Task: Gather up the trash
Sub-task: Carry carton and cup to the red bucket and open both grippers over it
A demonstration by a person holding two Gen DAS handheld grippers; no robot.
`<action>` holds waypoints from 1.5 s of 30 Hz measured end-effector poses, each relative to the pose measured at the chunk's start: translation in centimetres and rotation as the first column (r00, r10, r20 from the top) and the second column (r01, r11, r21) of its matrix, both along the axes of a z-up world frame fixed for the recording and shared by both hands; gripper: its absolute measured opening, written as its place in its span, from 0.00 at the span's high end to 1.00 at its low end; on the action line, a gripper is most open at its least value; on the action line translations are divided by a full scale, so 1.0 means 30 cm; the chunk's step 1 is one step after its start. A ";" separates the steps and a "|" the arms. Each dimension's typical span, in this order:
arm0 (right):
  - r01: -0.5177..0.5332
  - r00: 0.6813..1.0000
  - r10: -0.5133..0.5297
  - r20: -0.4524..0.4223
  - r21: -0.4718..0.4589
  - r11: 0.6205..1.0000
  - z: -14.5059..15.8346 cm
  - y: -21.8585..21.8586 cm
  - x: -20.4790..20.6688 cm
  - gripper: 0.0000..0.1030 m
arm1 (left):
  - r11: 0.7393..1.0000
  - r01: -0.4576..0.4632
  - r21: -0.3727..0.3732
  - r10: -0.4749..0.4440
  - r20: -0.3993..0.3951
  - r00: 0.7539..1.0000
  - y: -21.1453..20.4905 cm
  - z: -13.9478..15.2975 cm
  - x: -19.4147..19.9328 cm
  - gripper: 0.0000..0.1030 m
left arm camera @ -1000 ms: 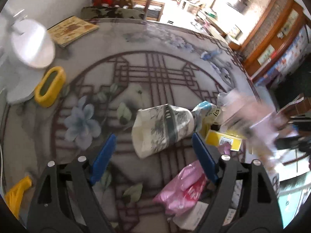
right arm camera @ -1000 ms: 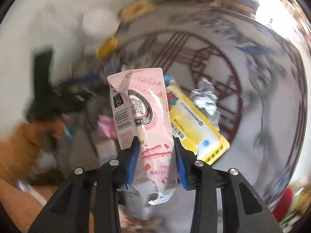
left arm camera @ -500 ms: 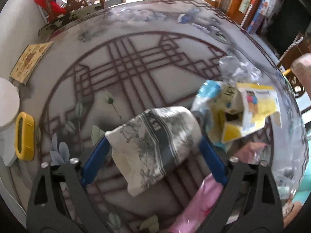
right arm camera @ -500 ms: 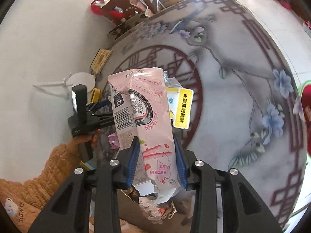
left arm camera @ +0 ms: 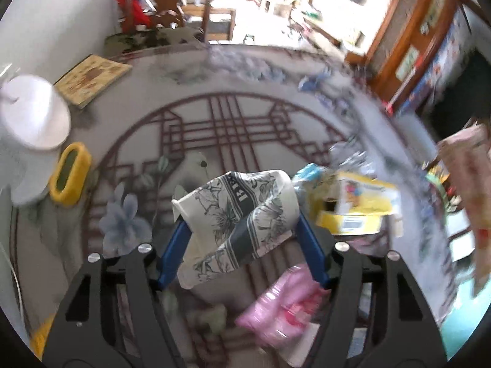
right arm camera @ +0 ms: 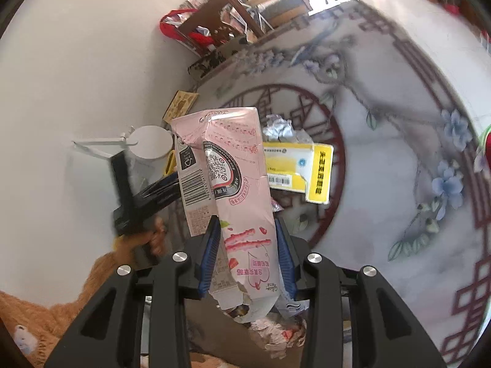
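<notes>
Round table (left arm camera: 251, 86), grey floral top with dark red lattice; same trash pile on it as a second ago.

Yellow flattened box (right arm camera: 294, 165) lies mid-table, crumpled foil (right arm camera: 277, 127) just beyond it. In the left view the yellow box (left arm camera: 356, 202) sits just right of the cup, pink wrapper (left arm camera: 282, 303) near it at the near edge.

Left gripper (left arm camera: 242, 245): paper cup (left arm camera: 242, 217), floral print with a dark band, lies on its side between the blue pads. Jaws have just been closing; a second ago they were wide with the cup ahead of them and clear. Now both pads touch the cup's sides and the wall looks squashed, so it's clamped on the cup. Cup appears slightly raised off the table, can't confirm.

Right gripper (right arm camera: 245, 245): narrow, pinching the pink milk carton (right arm camera: 233, 184), flattened, upright, torn at the bottom. Grip unchanged vs. earlier frames. Its view has swung: a second ago it was blurred over the pile, now the table sits far and right, and a box of crumpled waste (right arm camera: 270, 334) is just below the carton.

Far left on the table: white lamp base (left arm camera: 33, 116), yellow holder (left arm camera: 69, 173) beside it, patterned mat (left arm camera: 92, 78) behind. All unmoved.
</notes>
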State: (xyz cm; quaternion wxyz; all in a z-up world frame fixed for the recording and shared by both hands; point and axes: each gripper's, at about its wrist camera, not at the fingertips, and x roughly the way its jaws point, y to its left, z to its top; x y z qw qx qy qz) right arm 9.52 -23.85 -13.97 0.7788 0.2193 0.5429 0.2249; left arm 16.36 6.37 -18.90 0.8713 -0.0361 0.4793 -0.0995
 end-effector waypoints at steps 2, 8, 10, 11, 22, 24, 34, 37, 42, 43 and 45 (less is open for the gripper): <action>0.000 1.000 0.000 0.003 0.003 1.000 0.015 0.008 -0.012 0.66 | 1.000 -0.017 -0.015 0.018 0.026 0.999 -0.013 0.059 -0.063 0.37; -0.014 0.998 0.016 0.066 -0.025 1.000 0.072 0.014 -0.047 0.66 | 0.996 -0.062 -0.061 0.065 0.049 0.997 -0.076 0.158 -0.185 0.36; -0.027 0.997 0.029 0.070 -0.029 0.999 0.075 0.009 -0.056 0.65 | 0.994 -0.075 -0.074 0.080 0.062 0.995 -0.102 0.184 -0.216 0.36; -0.025 0.997 0.027 0.070 -0.031 0.999 0.072 0.003 -0.060 0.65 | 0.994 -0.078 -0.075 0.083 0.064 0.995 -0.117 0.194 -0.228 0.35; 0.010 0.998 -0.009 0.067 -0.006 1.000 0.064 -0.129 -0.106 0.65 | 0.995 -0.035 -0.090 0.042 0.069 0.997 -0.276 0.241 -0.292 0.35; 0.023 0.997 -0.023 0.070 -0.005 1.000 0.067 -0.161 -0.112 0.65 | 0.995 -0.025 -0.095 0.032 0.074 0.997 -0.303 0.247 -0.293 0.35; 0.088 0.993 -0.090 0.081 0.027 0.996 0.083 -0.335 -0.168 0.65 | 0.993 0.062 -0.095 -0.053 0.096 0.994 -0.511 0.288 -0.294 0.35; 0.113 0.990 -0.115 0.085 0.031 0.993 0.085 -0.394 -0.190 0.65 | 0.992 0.093 -0.089 -0.083 0.103 0.991 -0.572 0.296 -0.296 0.34; 0.152 0.985 -0.154 0.083 0.032 0.988 0.088 -0.474 -0.213 0.65 | 0.989 0.119 -0.086 -0.110 0.101 0.989 -0.640 0.294 -0.297 0.34; 0.161 0.983 -0.163 0.083 0.034 0.986 0.088 -0.493 -0.218 0.65 | 0.989 0.123 -0.084 -0.114 0.100 0.988 -0.654 0.293 -0.296 0.34; 0.173 0.981 -0.176 0.082 0.038 0.984 0.088 -0.522 -0.227 0.65 | 0.988 0.130 -0.081 -0.122 0.100 0.988 -0.678 0.294 -0.296 0.34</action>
